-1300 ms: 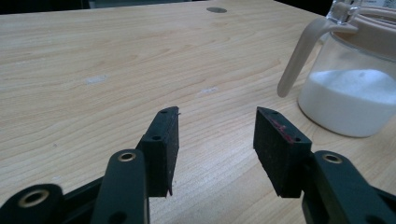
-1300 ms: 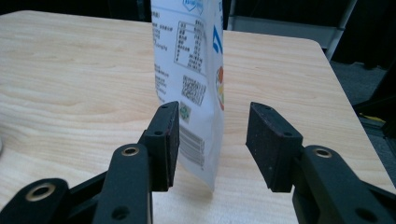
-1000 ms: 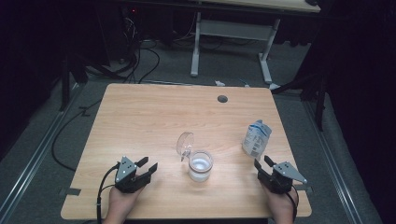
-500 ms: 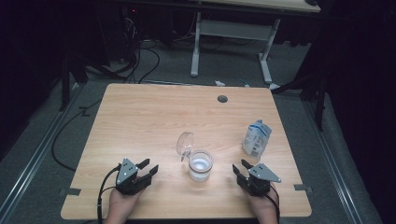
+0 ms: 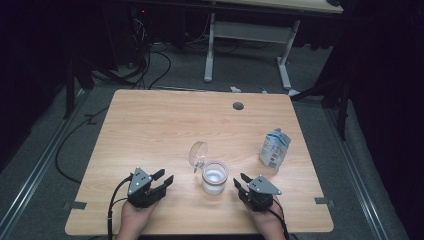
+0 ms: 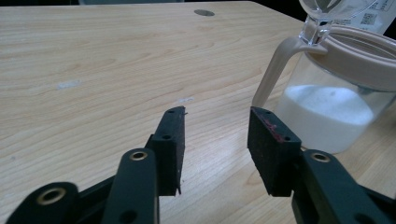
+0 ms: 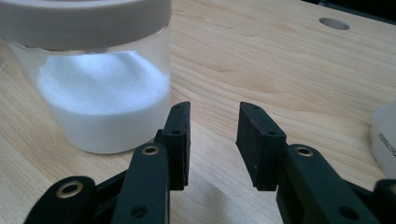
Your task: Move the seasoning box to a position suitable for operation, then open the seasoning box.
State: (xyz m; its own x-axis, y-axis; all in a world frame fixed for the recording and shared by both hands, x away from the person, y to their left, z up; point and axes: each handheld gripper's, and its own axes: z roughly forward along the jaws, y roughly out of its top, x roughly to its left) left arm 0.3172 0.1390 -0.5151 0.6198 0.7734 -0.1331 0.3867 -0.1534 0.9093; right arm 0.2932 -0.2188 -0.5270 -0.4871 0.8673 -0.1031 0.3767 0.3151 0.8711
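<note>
Left gripper [image 5: 163,181]: near the front edge of the table [image 5: 150,125], left of centre. Jaws apart at a middling gap, empty, aimed forward and to the right. In the left gripper view [image 6: 215,140] the jar stands ahead and to the right of the jaw line, apart from both pads.

Jar [image 5: 214,177]: clear, squat, upright, with a beige rim and a layer of white powder in the bottom; front centre of the table, between the two grippers. Long axis vertical. Its clear hinged lid [image 5: 198,153] stands open, tilted up on the rear-left side, handle strap toward the left gripper.

Right gripper [image 5: 240,181]: just beside the jar on its right, nearer to it than the left one. Jaws apart, empty. In the right gripper view [image 7: 214,140] the jar wall sits just ahead and left of the left-hand pad; touching or not cannot be told.

Pouch [image 5: 274,148]: white and blue, upright, rear right, well apart from the jaws.
</note>
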